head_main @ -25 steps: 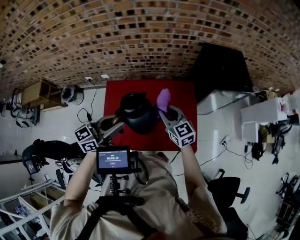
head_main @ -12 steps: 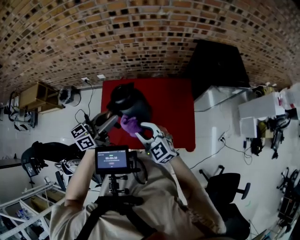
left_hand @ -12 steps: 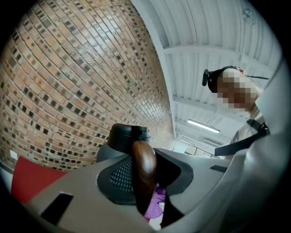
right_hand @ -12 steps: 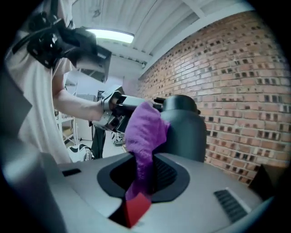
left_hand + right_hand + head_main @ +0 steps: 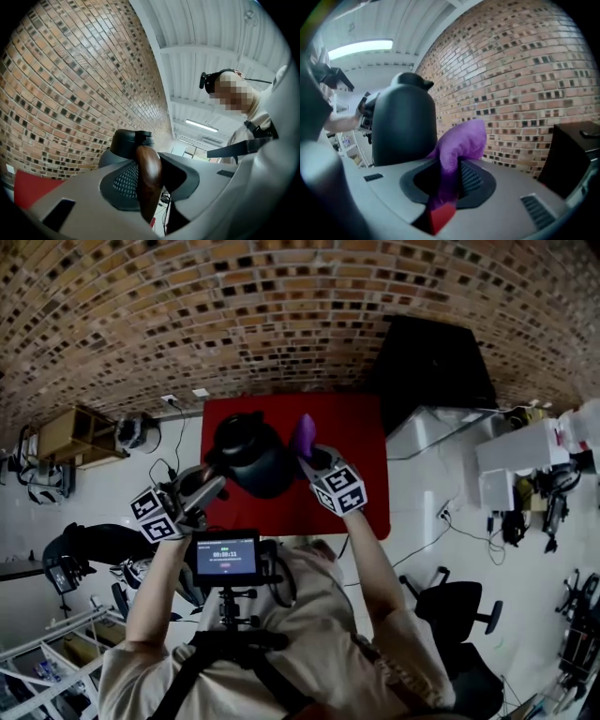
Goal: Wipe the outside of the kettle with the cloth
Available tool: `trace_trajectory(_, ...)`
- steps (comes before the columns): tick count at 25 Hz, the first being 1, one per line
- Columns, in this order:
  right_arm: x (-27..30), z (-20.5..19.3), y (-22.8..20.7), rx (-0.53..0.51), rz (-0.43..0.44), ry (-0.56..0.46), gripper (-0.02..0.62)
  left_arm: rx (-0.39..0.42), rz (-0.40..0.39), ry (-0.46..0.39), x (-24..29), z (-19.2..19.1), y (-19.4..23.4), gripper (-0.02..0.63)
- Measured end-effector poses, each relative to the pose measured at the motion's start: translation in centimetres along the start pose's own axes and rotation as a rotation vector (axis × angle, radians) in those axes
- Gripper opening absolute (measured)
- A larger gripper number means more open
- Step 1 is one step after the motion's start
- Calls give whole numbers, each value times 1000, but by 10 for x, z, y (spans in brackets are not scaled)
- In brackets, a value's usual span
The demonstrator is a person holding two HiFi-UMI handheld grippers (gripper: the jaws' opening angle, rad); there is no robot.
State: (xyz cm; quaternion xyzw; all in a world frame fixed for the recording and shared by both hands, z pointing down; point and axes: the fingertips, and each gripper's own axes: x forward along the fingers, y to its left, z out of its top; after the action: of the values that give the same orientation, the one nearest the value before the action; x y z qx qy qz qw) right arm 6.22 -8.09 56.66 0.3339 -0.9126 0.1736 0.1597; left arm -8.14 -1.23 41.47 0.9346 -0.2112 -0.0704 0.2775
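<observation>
At the centre of the head view, over the red table [image 5: 361,427], is the dark kettle [image 5: 251,460], its lid [image 5: 236,430] toward the upper left. Whether its base rests on the table or hangs clear of it cannot be told. The left gripper [image 5: 216,484] comes in from the lower left of the frame. Its own view shows the jaws clamped on the kettle's brown wooden handle [image 5: 148,174] — the handle stands nearly upright between the pads, with the lid rising just behind it.

The right gripper [image 5: 309,454] comes in from the lower right, on the kettle's right flank. Its jaws are closed on the purple cloth [image 5: 461,143], which bunches up and out of the pads and leans toward the kettle's smooth side. In that view the cloth's left edge meets the kettle body — touching or only just beside it, I cannot settle. A brick wall [image 5: 281,315] fills the top of the head view.
</observation>
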Motion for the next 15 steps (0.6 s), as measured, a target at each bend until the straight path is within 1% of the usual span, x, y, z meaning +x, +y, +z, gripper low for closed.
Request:
trace_trajectory(2,3,-11,2,-25,2,48,94,-9,-17,-12,-10,0,0,101)
trace_trajectory(3,-5,-10,4,-19,7,40,94,-10,-32,-17,-15,0,-1,101)
trace_trajectory(4,-17,-3,6,-1,20,12,95,-6,-49,-21,-20,1,-1,101)
trace_trajectory(5,-31,9,11,21,45,-33,94,1,-65,-23,-25,2,-1,101)
trace_trajectory(7,-57,43,30,44,131,-136,95,24,-87,-24,-34,5,1,101)
trace_trajectory(9,-73,76,56,14,222,-207,95,58,-100,-14,-39,7,2,101)
trace_trajectory(12,-71,112,90,-51,306,-239,95,133,-126,26,-44,5,-2,101)
trace_trajectory(15,-59,132,109,-80,372,-249,95,189,-162,66,-43,3,-11,101)
